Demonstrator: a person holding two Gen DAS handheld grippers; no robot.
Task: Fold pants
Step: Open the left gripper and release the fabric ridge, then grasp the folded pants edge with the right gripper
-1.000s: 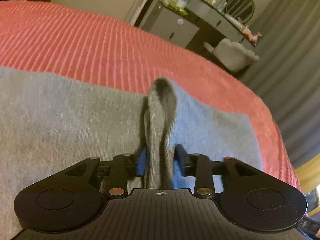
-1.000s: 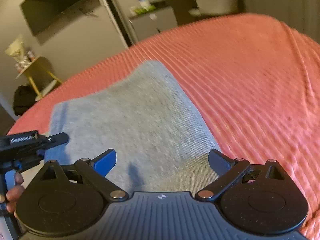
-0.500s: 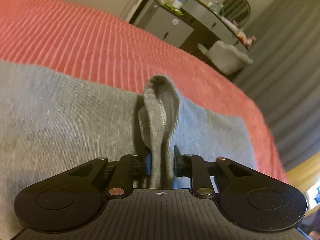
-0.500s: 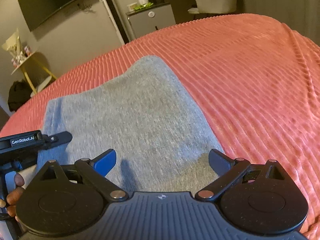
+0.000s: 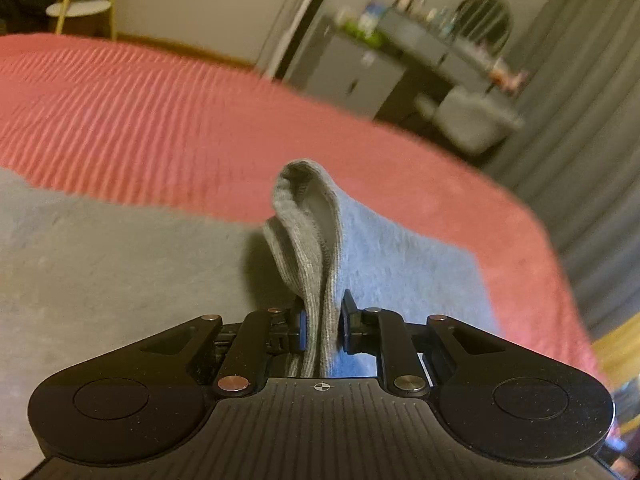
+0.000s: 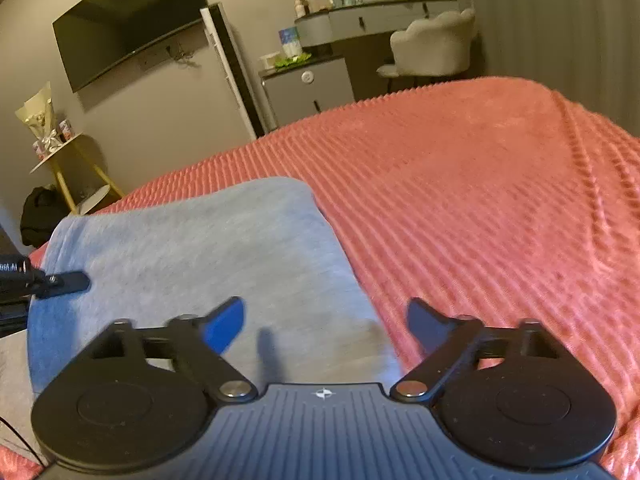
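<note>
Grey pants (image 5: 100,264) lie spread on a red ribbed bedspread (image 5: 140,120). My left gripper (image 5: 323,330) is shut on a ribbed hem fold of the pants (image 5: 308,216), which stands up in a loop between the pads. In the right wrist view the same grey pants (image 6: 208,248) lie folded flat ahead. My right gripper (image 6: 326,322) hovers over their near right corner, its jaws closing, with cloth below them but nothing pressed between the pads. The left gripper's finger (image 6: 66,280) shows at the pants' left edge.
The bedspread (image 6: 480,200) stretches to the right and far side. Beyond the bed stand a dresser (image 6: 360,28), a grey chair (image 6: 434,46), a small fridge (image 6: 308,88), a wall TV (image 6: 128,24) and a yellow-legged side table (image 6: 60,160).
My left gripper closed onto the hem fold and lifted it a little. My right gripper's fingers moved inward from fully wide.
</note>
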